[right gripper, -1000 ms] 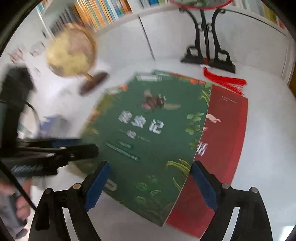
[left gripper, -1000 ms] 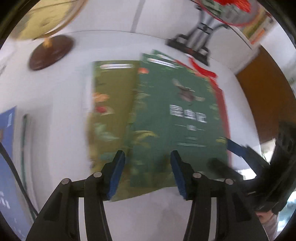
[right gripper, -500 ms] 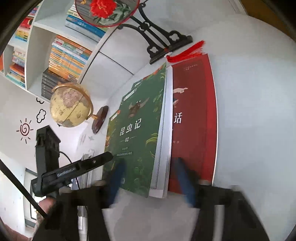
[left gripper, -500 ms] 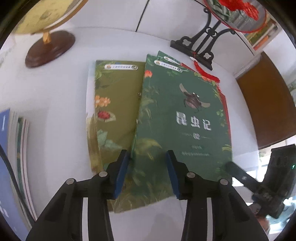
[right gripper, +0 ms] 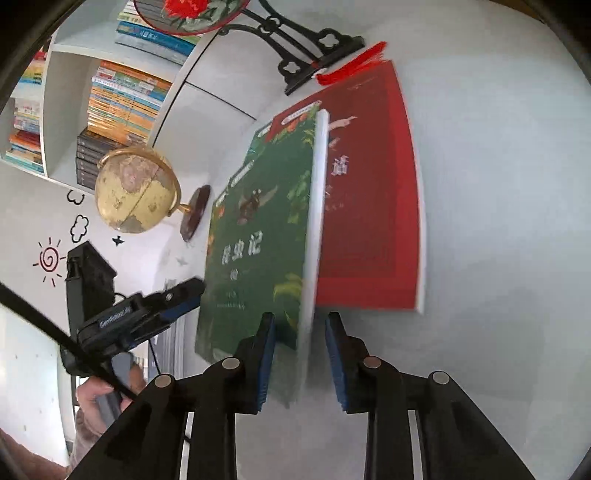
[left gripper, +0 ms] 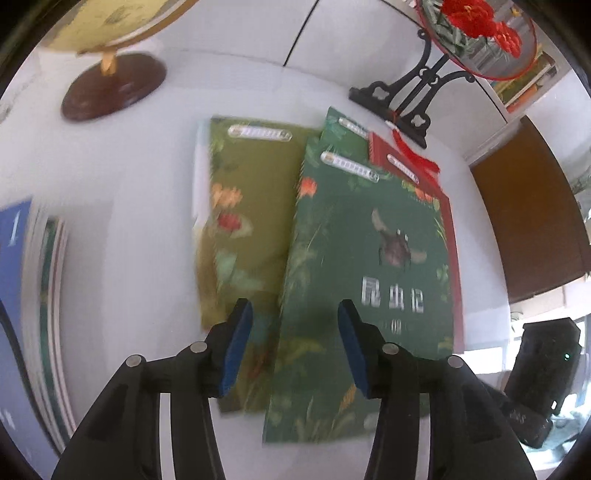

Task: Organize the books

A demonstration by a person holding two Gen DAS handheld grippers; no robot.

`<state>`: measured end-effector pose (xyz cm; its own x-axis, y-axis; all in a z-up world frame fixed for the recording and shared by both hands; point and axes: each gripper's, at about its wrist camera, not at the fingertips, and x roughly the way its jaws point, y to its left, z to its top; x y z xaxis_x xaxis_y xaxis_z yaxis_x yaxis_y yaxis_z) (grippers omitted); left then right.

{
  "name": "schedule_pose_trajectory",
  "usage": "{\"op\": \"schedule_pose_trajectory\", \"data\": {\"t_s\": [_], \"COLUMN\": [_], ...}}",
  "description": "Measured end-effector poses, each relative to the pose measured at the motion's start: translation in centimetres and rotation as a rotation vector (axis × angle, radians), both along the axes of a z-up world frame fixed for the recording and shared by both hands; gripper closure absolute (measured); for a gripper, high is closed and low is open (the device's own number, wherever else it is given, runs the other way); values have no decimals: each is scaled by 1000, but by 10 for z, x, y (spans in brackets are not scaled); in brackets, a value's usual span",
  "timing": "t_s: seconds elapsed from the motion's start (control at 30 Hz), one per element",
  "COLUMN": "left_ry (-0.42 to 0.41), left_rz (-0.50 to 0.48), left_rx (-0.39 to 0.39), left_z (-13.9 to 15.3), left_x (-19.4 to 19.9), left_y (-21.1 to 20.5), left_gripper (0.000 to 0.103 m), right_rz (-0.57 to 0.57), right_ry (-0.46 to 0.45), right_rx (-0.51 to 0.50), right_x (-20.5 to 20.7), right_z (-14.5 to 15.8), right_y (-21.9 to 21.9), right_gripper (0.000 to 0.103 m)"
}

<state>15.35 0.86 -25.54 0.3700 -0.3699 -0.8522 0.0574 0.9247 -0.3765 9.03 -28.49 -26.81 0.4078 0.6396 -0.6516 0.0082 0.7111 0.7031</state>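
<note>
Left gripper [left gripper: 293, 343] hangs over the near edges of 2 overlapping books on the white table [left gripper: 122, 192], its 2 blue pads opening, nothing pinched between them. In the left wrist view 4 flat books lie fanned at the centre: 1 olive book [left gripper: 243, 229] at the left, 1 dark green beetle book [left gripper: 369, 280] overlapping it, 1 more green cover [left gripper: 341, 125] peeking out behind, and 1 red book [left gripper: 452, 229] showing as a strip along the right. A separate pile of books [left gripper: 33, 295] with a blue cover on top sits at the left edge. 1 globe [left gripper: 107, 22] on a round dark wooden base stands behind, and 1 black carved stand [left gripper: 410, 96] holds a round fan with red flowers.

From the right wrist view, the right gripper [right gripper: 301, 354] straddles the near corner of the green beetle book [right gripper: 258, 251], whose white page block shows as a thick edge; the pads are closing and whether they touch yet cannot be told. The red book [right gripper: 369, 206] lies beneath and beside it, glossy and rectangular. White wall shelves [right gripper: 55, 110] hold several stacks of books. The left gripper [right gripper: 177, 299] appears at the left, held by a hand [right gripper: 99, 395].
</note>
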Motion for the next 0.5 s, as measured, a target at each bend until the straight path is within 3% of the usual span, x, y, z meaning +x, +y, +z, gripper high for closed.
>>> {"op": "schedule_pose_trajectory", "data": {"t_s": [0.17,0.3,0.43,0.5], "left_ry": [5,45,39,100], "left_rz": [-15,-24,21,37], "left_rx": [-32,-120,-364,-501], "left_z": [1,3,10,4], "left_x": [-4,-26,-48,-45], "left_y": [-3,6,21,24], "left_gripper": [60,60,60,66], "right_rz": [17,34,42,42], "right_ry": [-33,-128,-104,-90], "right_rx": [9,-163,-222,-239], "right_x": [7,-9,-24,-27], "right_z": [-1,20,23,20], "right_y": [17,28,27,25], "right_gripper": [75,83,84,84]}}
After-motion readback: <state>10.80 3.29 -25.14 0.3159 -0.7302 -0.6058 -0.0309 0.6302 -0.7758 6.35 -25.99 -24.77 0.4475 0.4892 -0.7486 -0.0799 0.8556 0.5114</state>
